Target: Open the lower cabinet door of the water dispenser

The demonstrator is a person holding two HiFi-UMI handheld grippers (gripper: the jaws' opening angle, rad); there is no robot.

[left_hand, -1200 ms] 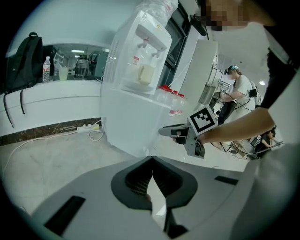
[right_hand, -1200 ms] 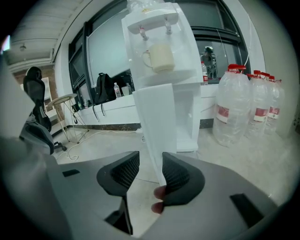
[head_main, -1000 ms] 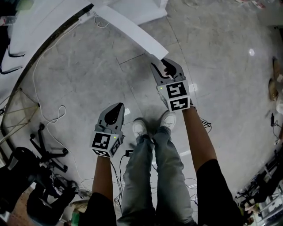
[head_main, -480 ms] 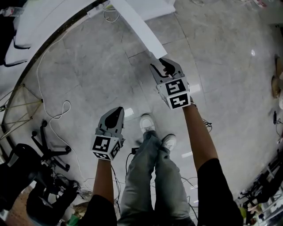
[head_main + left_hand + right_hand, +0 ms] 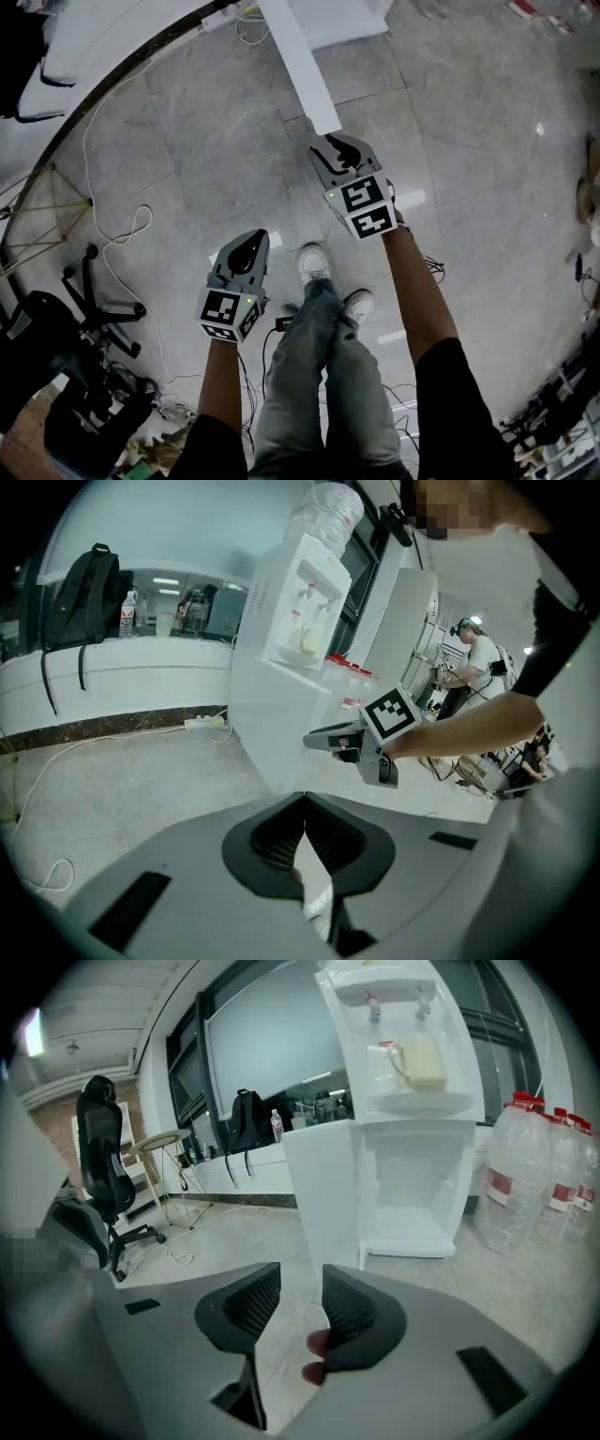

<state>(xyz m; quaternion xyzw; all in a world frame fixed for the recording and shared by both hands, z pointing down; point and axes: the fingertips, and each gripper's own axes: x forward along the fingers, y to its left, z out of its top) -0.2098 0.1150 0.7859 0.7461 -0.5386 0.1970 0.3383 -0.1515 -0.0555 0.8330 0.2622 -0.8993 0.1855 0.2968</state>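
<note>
Head view, left to right: black office chair [image 5: 66, 375] down in the bottom corner, white cable [image 5: 117, 246] looping over the grey floor [image 5: 206, 141], then left gripper [image 5: 249, 236] just beside the person's shoes [image 5: 314, 264]. Pressed together at the tips going by the left gripper view, nothing pinched.

Further right and higher up, right gripper [image 5: 337, 142], nose right at the free end of the lower cabinet door [image 5: 302, 64]. Can't tell from up here whether touching or just apart. Door already swung well out from the water dispenser [image 5: 403, 1082], seen edge-on as a long white strip.

Over in the right gripper view: jaws spread but closing, nothing between them, only the door's edge beyond the gap. Open cabinet [image 5: 422, 1194] white inside, cream mug [image 5: 417, 1061] up under the taps, row of big water bottles [image 5: 553, 1176] on the floor at the far right.
</note>
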